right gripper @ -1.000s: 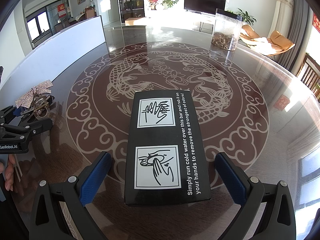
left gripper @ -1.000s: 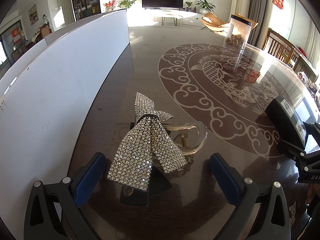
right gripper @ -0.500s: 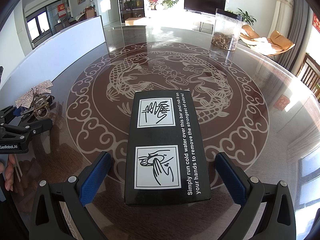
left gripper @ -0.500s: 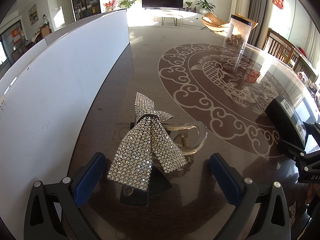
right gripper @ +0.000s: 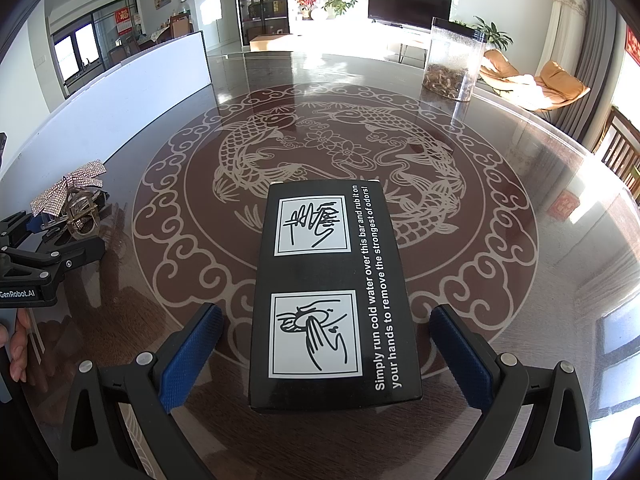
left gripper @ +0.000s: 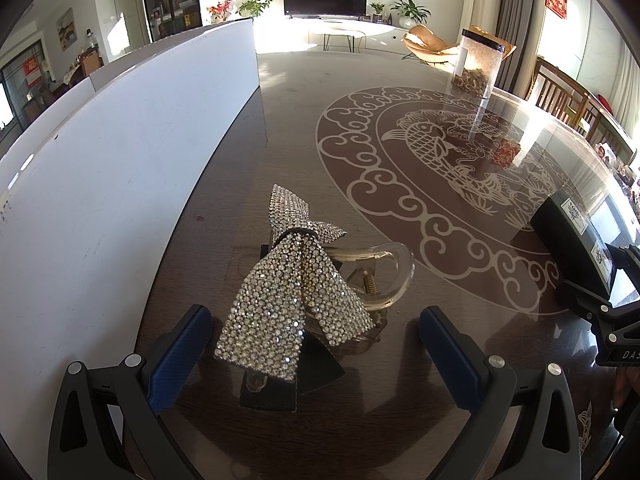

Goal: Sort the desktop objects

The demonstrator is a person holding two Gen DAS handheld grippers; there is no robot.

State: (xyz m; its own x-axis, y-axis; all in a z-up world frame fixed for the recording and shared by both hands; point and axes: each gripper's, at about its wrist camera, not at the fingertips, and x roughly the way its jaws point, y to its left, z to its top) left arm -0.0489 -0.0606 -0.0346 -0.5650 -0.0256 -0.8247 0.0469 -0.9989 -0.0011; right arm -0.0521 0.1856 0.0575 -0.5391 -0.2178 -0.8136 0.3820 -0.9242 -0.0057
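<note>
Dark glass-topped worktop with a pale carp-and-cloud medallion [right gripper: 340,148], carrying everything. Largest task item: flat black rectangular cardboard box printed with hand-washing pictures and white lettering [right gripper: 334,292], lying flat at 6 o'clock on the medallion, lengthwise between the blue pads of the right hand-held gripper [right gripper: 326,356]. Pads spread wide, clear of both long sides, nothing pinched. Probably light and stiff, smooth card likely to slide on glass; best taken across the two long edges near the close end, squeezed gently to avoid denting.

Next in size: tall clear plastic canister with a black lid [right gripper: 454,60], standing at 1 o'clock past the medallion's edge, brownish dried pieces filling only the bottom; exact contents too small to tell.

Smallest: rhinestone-covered silver bow on a clear plastic claw hair clip [left gripper: 298,292], at 9 o'clock off the medallion, near the white partition board [left gripper: 120,168]. Left hand-held gripper [left gripper: 314,344] straddling it, pads wide apart, touching nothing. Light but awkward: floppy bow tails, springy claw, stones liable to snag or shed. Better hold on the rigid clear claw body, not the bow.
</note>
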